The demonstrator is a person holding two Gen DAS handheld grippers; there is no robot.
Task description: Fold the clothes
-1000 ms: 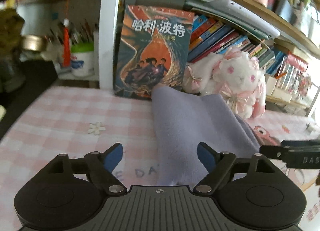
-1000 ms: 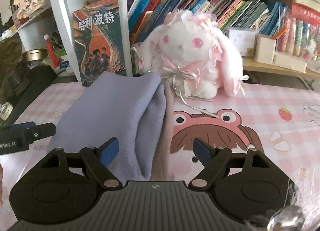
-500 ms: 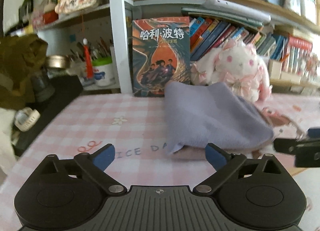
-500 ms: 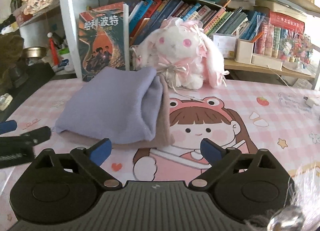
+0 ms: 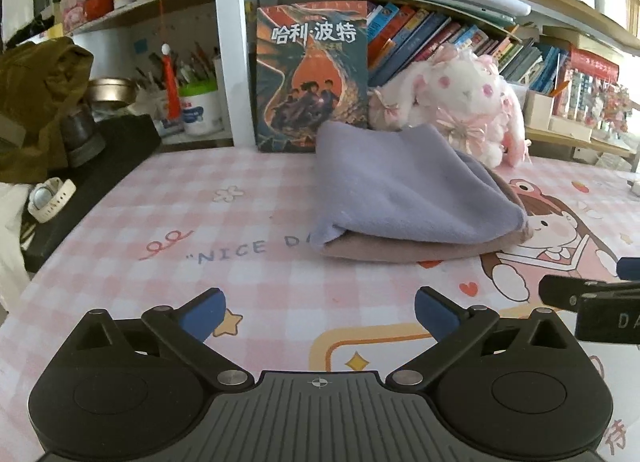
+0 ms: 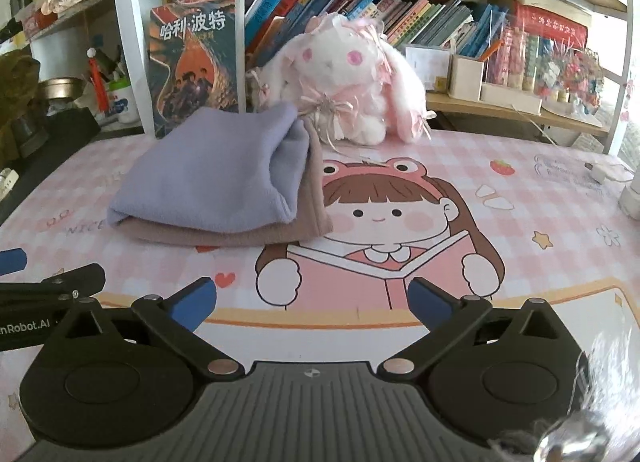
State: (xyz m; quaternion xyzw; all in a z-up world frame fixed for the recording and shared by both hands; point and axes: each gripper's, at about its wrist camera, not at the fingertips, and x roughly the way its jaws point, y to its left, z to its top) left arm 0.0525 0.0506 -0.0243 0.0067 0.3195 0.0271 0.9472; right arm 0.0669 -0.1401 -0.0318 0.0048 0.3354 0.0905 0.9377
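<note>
Cloth is lying folded on the pink checked mat (image 5: 120,230), just in front of the dragon-cover book (image 5: 312,74): a soft lilac fleece (image 5: 400,190) stacked on a tan fleece (image 5: 400,252). Both tongs have backed away from it. The left gripper (image 5: 318,312) is standing wide and empty; the right gripper (image 6: 312,298) is opening its jaws with nothing between them. Folding is looking finished. A fluffy plush rabbit (image 6: 344,78) is sitting beside the book, touching the lilac corner.

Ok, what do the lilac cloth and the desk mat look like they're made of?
The lilac cloth looks like soft fleece: matte, fuzzy nap, thick rounded fold. The desk mat seems smooth printed vinyl or rubber, lying flat with faint sheen; exact material unclear.
</note>
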